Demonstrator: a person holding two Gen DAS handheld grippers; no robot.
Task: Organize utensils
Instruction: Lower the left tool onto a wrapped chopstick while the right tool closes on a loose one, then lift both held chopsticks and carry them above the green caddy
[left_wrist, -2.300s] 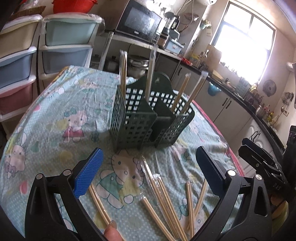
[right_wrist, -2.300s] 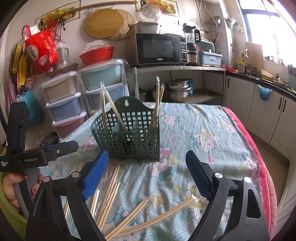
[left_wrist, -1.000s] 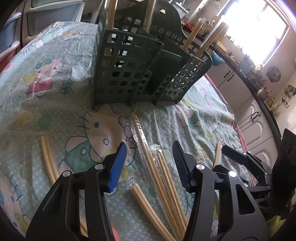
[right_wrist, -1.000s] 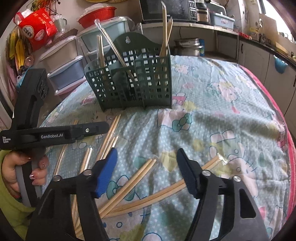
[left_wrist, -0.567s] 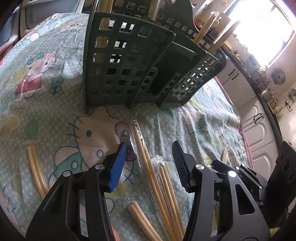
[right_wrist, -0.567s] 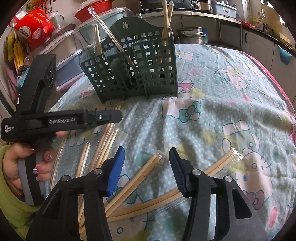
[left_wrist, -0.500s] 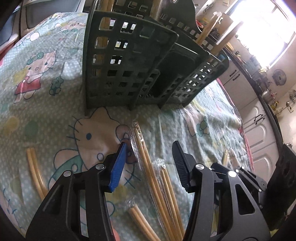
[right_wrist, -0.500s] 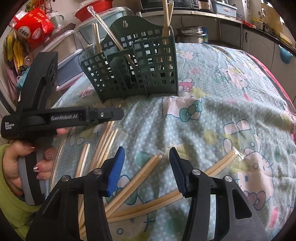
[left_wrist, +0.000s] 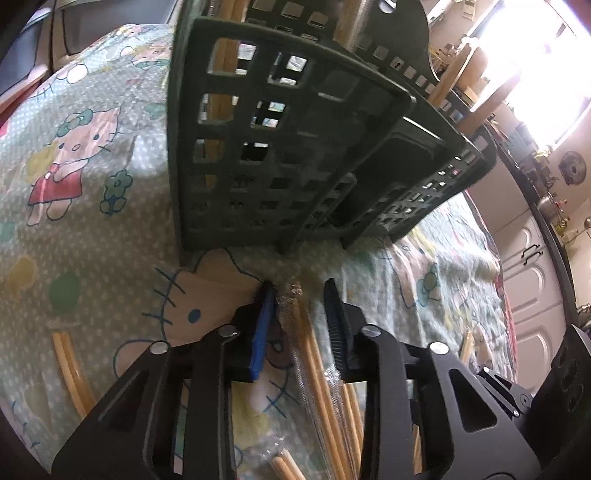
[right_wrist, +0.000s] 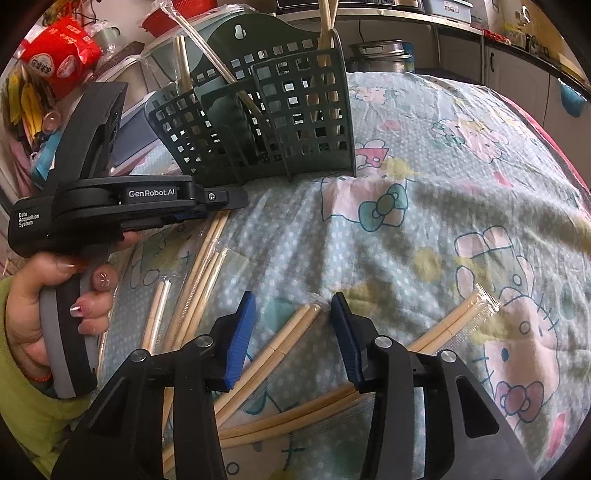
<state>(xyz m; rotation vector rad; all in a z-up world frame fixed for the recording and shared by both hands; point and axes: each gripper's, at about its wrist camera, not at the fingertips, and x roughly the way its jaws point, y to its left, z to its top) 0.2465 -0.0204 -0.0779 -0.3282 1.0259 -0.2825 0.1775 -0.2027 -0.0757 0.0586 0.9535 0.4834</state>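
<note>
Left gripper (left_wrist: 297, 314): closing, wrapped chopsticks (left_wrist: 314, 354) between pads, no grip visible | right gripper (right_wrist: 291, 325): closing round second wrapped pair (right_wrist: 291, 328) on tablecloth (right_wrist: 461, 177) | green holder (right_wrist: 266, 110) just ahead | risk: you pinch only film; sticks slide out.

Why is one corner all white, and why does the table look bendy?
Left wrist view: bright window glare washes out that corner. Right wrist view: the fisheye lens bends the cartoon-cat tablecloth and the dark green plastic utensil basket; even daylight, no glare.
</note>
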